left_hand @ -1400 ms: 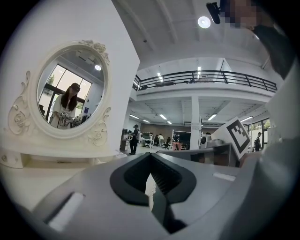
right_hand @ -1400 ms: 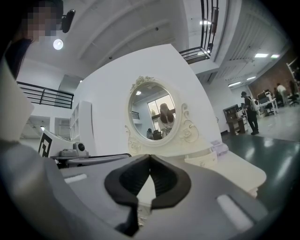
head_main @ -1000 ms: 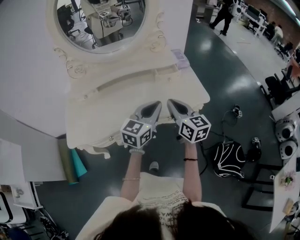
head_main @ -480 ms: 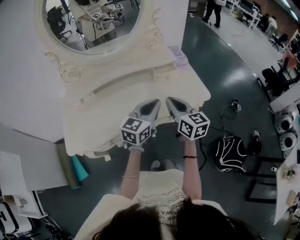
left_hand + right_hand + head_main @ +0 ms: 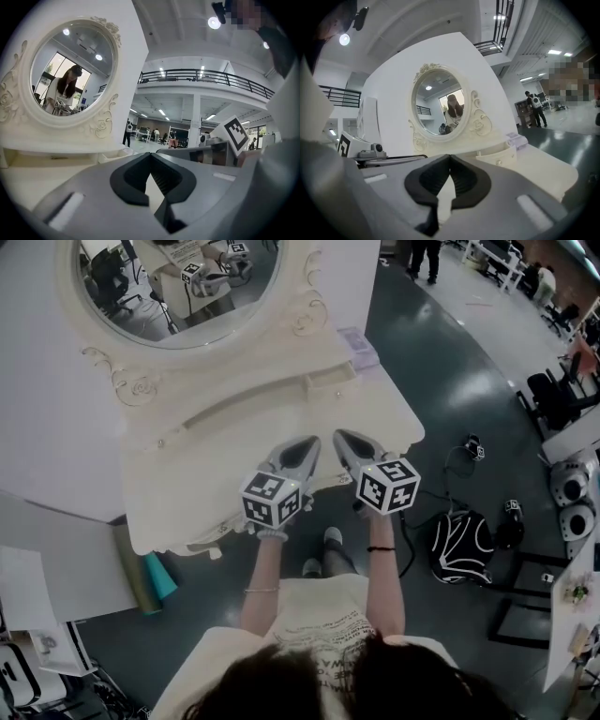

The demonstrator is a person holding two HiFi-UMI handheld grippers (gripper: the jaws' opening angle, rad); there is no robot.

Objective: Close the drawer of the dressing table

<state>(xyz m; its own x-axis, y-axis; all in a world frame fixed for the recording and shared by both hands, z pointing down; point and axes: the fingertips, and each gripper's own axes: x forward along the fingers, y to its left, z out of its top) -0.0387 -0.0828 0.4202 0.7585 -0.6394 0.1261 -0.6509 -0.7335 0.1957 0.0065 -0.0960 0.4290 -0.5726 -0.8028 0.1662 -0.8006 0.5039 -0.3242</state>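
A black bag (image 5: 459, 554) lies on the dark floor (image 5: 450, 399). An olive roll (image 5: 132, 570) and a teal roll (image 5: 158, 575) stand side by side. A person (image 5: 536, 110) stands far off.

The head view looks steeply down from above onto the left gripper (image 5: 307, 442) and right gripper (image 5: 341, 437), with the dressing table (image 5: 225, 460) just beyond their tips. Each gripper view rides close behind its own jaws, facing almost level along them at the oval mirror (image 5: 70, 70), which all three views share.
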